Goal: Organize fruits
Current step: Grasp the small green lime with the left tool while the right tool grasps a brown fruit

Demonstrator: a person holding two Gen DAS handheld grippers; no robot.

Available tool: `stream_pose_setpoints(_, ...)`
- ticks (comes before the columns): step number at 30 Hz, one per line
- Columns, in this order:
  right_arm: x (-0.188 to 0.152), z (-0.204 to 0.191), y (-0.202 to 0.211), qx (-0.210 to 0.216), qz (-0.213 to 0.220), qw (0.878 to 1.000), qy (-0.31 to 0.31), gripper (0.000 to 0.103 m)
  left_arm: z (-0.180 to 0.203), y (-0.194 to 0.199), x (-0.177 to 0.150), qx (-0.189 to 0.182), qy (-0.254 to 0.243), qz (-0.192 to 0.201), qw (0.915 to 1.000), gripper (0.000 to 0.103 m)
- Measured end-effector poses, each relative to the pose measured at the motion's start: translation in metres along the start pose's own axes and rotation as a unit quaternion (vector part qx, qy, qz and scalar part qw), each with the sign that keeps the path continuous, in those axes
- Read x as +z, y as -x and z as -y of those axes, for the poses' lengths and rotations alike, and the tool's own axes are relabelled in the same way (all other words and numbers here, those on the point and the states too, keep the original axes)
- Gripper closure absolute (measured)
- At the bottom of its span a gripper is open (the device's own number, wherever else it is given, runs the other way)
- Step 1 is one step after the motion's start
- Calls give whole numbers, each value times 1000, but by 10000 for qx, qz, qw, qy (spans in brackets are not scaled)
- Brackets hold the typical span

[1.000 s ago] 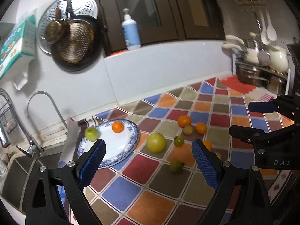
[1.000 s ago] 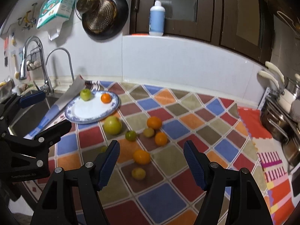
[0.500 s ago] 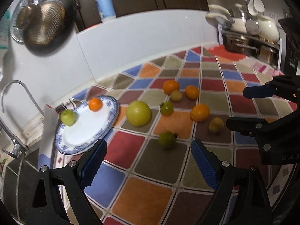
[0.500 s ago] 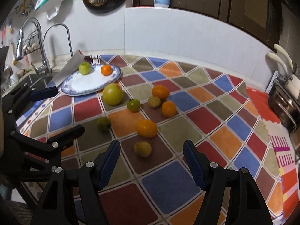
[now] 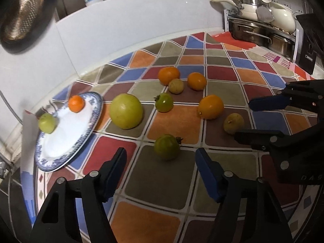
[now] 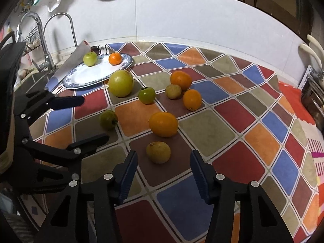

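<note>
Left tongs (image 5: 161, 167) part-open, just narrowed, empty; green tomato (image 5: 167, 146) just beyond tips. Right tongs (image 6: 164, 169) likewise, empty, yellow fruit (image 6: 158, 152) just beyond.

We're looking down steeply from both wrist cams, close over the checkered counter (image 5: 166, 184). The left one's facing its plate-side edge, the right its middle; both are sharing the scattered fruit and plate (image 6: 85, 77).
</note>
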State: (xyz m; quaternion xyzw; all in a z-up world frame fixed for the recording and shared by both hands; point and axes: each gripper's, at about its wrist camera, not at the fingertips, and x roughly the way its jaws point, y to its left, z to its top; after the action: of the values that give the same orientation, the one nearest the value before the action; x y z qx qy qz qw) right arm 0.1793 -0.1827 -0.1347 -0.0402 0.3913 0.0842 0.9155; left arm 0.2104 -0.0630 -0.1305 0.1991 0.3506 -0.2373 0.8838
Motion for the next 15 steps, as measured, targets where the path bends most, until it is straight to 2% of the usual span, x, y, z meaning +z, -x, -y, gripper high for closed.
stream_pose_setpoints(11,5,2,-13,248,-158,9995,-129,61,-5,-18,7,-304,330,-282,9986,63)
stream_pose_setpoints(13,5,2,-15,275,-195,9993,-143,62,-6,-20,8,-402,406,-293,9979,71)
stream_pose_setpoints(15,5,3,-17,302,-235,9991,-173,66,-7,-21,8,-431,450,-312,9976,73)
